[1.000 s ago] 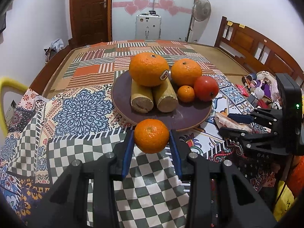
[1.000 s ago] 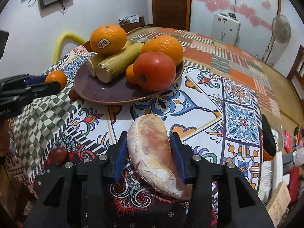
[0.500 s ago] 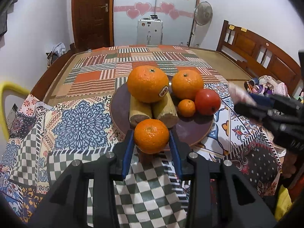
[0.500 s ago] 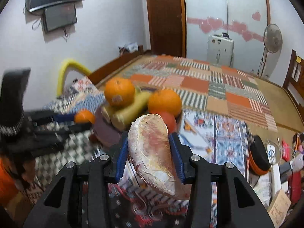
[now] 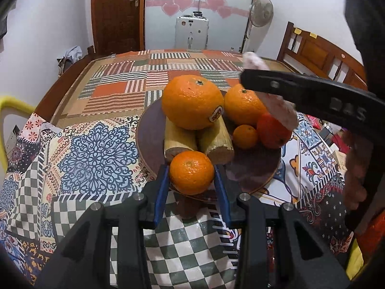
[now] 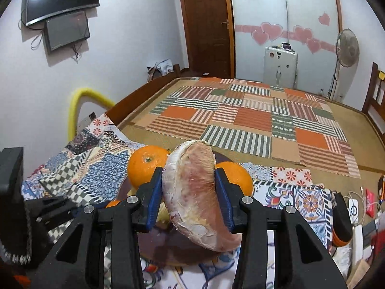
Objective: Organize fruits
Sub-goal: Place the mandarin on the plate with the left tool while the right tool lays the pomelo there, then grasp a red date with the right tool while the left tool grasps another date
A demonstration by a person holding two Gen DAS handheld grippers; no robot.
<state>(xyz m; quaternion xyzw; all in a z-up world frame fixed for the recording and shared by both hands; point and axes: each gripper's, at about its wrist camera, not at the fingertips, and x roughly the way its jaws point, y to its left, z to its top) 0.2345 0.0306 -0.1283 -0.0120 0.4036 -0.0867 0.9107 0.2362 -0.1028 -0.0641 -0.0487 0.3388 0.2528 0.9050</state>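
My left gripper is shut on a small orange and holds it at the near rim of the dark round plate. The plate holds two large oranges, two cut sugarcane pieces, a tiny orange and a red tomato. My right gripper is shut on a peeled pomelo segment and holds it above the plate. It reaches in from the right in the left wrist view.
The plate stands on patterned cloths over a large mat-covered bed or table. A wooden headboard and clutter lie to the right. A yellow padded bar stands at the left edge.
Both grippers moved toward the plate. The small orange now sits at the plate's near rim. The right gripper carried the pomelo segment up and over the fruit pile.
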